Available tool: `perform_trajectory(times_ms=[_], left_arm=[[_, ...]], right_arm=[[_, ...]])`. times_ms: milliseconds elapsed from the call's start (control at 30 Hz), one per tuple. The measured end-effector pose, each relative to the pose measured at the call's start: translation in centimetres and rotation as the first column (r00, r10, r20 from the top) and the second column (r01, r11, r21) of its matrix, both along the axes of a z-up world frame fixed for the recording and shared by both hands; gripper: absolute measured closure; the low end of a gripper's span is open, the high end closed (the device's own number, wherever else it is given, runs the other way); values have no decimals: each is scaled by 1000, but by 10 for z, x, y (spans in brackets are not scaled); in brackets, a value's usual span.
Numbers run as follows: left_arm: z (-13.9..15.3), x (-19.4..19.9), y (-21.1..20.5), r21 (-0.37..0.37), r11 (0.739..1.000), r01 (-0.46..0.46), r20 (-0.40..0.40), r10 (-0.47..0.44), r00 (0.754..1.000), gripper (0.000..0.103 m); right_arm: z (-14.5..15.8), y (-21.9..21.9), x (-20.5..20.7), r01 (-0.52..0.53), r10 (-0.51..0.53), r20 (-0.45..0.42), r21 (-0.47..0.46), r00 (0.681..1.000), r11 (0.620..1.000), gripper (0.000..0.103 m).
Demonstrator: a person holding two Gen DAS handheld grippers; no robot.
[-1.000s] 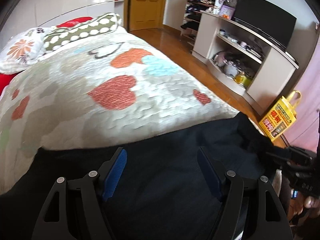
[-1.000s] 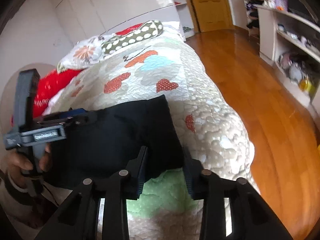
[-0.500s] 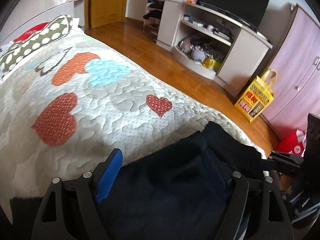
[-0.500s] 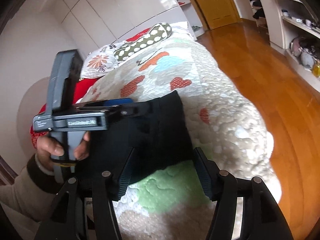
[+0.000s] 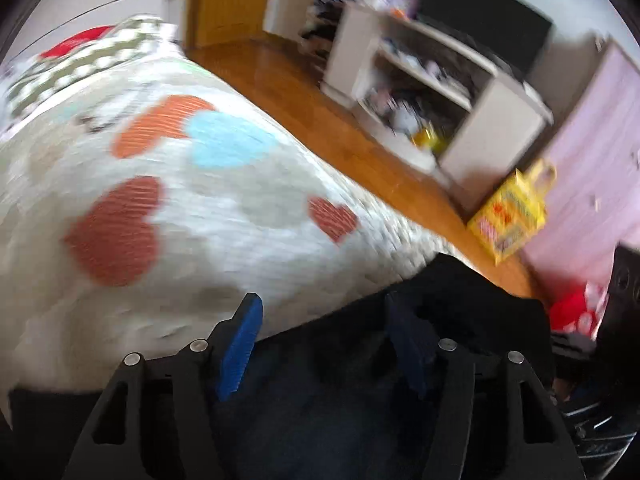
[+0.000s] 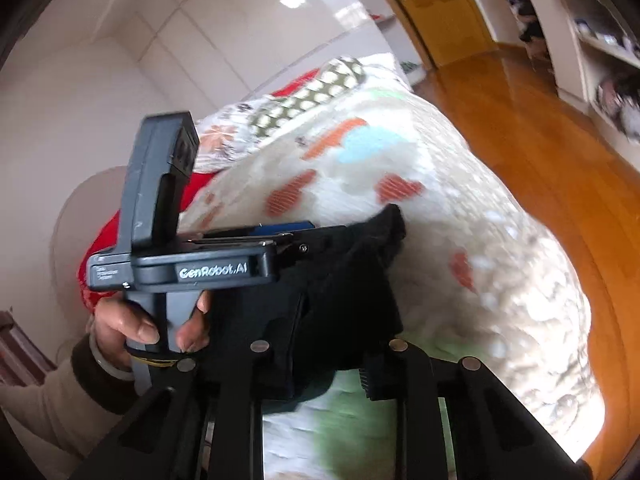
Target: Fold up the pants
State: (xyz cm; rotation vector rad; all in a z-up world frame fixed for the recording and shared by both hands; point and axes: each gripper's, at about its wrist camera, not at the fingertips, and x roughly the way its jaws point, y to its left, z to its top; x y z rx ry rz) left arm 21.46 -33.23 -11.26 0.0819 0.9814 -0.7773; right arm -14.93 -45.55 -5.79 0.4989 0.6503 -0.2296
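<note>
The black pants [image 5: 460, 304] lie bunched at the near right corner of the bed, also in the right wrist view [image 6: 352, 280]. My left gripper [image 5: 324, 336] is open, its blue pads spread over the dark cloth. From the right wrist view it shows side-on [image 6: 304, 232] at the pants' far edge, held by a hand. My right gripper [image 6: 332, 348] is open with the near edge of the pants between its fingers. Both views are blurred.
The bed's quilt [image 5: 200, 184] with hearts stretches away, pillows [image 5: 80, 68] at its head. Wooden floor [image 5: 320, 120] runs along the right, with a TV shelf unit [image 5: 460, 92] and a yellow bag [image 5: 512, 216] beyond it.
The left gripper has lifted and swung, with the pants' far edge bunching up toward the right gripper. The right gripper's jaws have spread wider than one second ago.
</note>
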Motion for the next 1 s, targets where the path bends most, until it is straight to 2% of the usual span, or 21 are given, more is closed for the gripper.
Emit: perform_trajectory(times_ms=[100,233,300,367,433,500,533,633,700,800,900,1000], left_arm=[[24,-2,52,-84,991,-106,3,107,994,39],[40,-17,136,-168,950,-262,-17,263,965,29],[40,-30,175,-168,930,-327,-16,330,944,29],[37,-41,204,-160,908,-386,-25,388,921,28],[31,-56,234,-164,880,-447,-53,444,894,25],[21,-68,252,-162,859,-486,-89,477,874,24],[18,-75,256,-156,855,-495,-103,484,869,24],[7,-85,253,-142,860,-491,-132,475,870,24],[1,-89,241,-130,876,-465,-147,447,882,24],[-1,-95,207,-115,911,-396,-148,379,914,24],[-6,-98,171,-77,941,-331,-137,318,938,24],[-9,-99,143,-8,954,-300,-96,298,950,24]], right_arm=[[22,23,16,-66,67,18,-56,998,996,80],[36,63,52,-196,200,28,-92,979,976,80],[30,86,77,-265,268,17,-94,963,960,80],[15,108,102,-337,338,8,-67,941,939,71],[-8,129,125,-412,413,-56,20,909,911,62],[-18,143,130,-463,470,-98,81,877,883,62],[-16,146,126,-471,474,-103,57,874,880,60],[-2,130,104,-423,418,-119,-23,901,906,51],[3,109,89,-354,348,-106,-40,931,934,46],[-5,79,75,-245,239,-141,-25,961,969,45],[-19,66,69,-197,194,-177,1,965,980,45],[-25,60,62,-191,191,-187,16,964,981,45]])
